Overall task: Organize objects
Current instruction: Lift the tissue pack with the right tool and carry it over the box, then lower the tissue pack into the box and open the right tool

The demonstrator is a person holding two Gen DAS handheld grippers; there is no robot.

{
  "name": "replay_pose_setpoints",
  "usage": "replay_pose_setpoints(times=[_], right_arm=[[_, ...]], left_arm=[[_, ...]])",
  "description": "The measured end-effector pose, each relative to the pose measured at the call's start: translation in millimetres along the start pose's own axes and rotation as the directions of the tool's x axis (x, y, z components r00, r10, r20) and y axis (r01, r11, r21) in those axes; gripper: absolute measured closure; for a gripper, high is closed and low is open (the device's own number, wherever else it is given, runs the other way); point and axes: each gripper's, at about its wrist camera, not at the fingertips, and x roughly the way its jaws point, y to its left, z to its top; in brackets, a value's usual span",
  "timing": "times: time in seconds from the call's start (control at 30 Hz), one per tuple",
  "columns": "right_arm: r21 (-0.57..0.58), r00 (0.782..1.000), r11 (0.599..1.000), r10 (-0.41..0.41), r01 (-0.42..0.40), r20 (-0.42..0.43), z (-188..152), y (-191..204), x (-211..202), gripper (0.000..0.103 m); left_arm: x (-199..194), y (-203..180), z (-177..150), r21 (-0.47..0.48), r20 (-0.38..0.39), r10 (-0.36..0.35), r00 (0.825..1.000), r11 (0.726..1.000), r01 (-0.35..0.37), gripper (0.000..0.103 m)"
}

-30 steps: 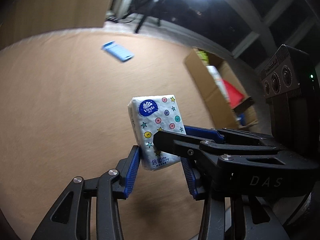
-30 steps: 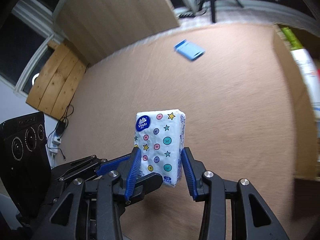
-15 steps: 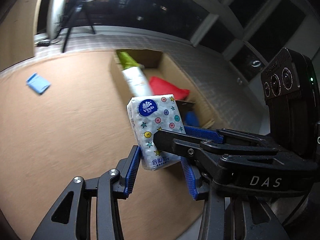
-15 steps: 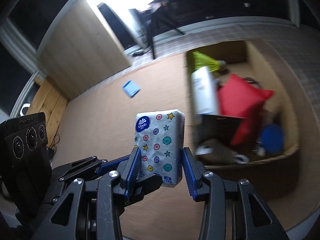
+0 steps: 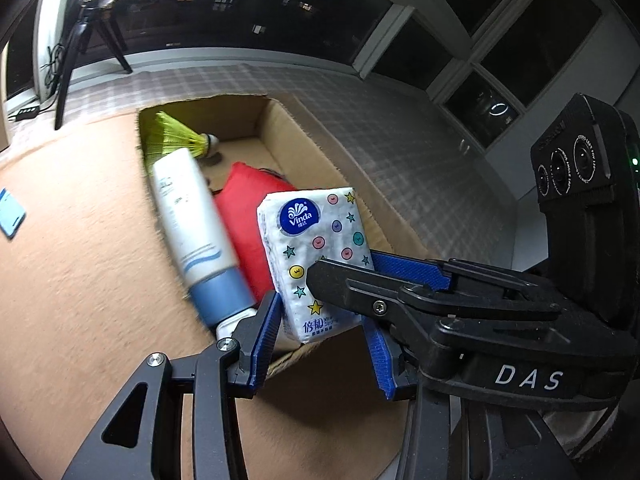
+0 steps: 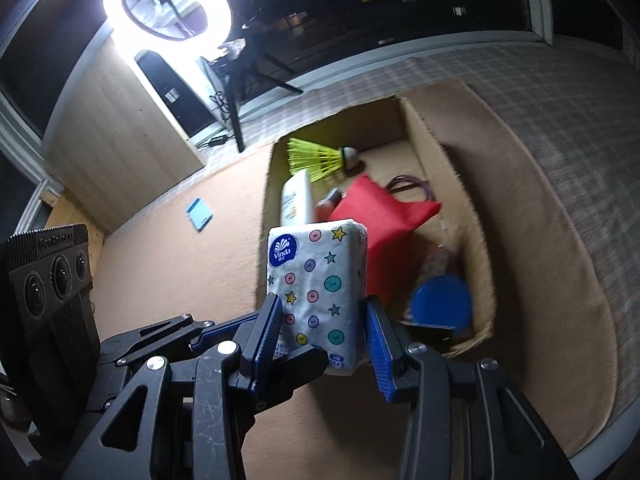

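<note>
Tissue pack [image 5: 316,264] pinched from two sides over carton [image 6: 436,148].
Held by left gripper [image 5: 320,342] and right gripper [image 6: 320,342], each part-closed on its lower half; judged light, soft, compressible, film slippery.

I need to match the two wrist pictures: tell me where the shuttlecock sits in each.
Left wrist: the shuttlecock lies upper left of centre, in the box's far corner, above the white tube.
Right wrist: the shuttlecock lies just above centre, in the same far corner.
Shared landmark: the red pouch just below it.
</note>
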Motion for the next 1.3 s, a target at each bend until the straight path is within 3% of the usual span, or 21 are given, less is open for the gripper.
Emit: replay_pose_setpoints(times=[0.33,0.5,1.3], right_arm=[[0.014,1.0,1.0,-0.012,0.012,0.004,5.1,-16.9,-0.8,0.064],[0.016,1.0,1.0,-0.008,0.008,0.002,6.0,-18.2,-1.3,0.06],[0.004,0.999,1.0,-0.023,0.022,0.035,13.8,8.5,-5.1,0.057]], left_arm=[[14.9,-14.5,7.7,0.026,-0.018,0.015,1.0,1.0,-0.015,0.058],[13.6,-15.9,10.1,0.036,-0.019,0.064,0.998,0.997,-0.064,0.048],[-42.1,12.0,1.4,0.008,0.063,0.167,0.984,0.986,-0.168,0.044]])
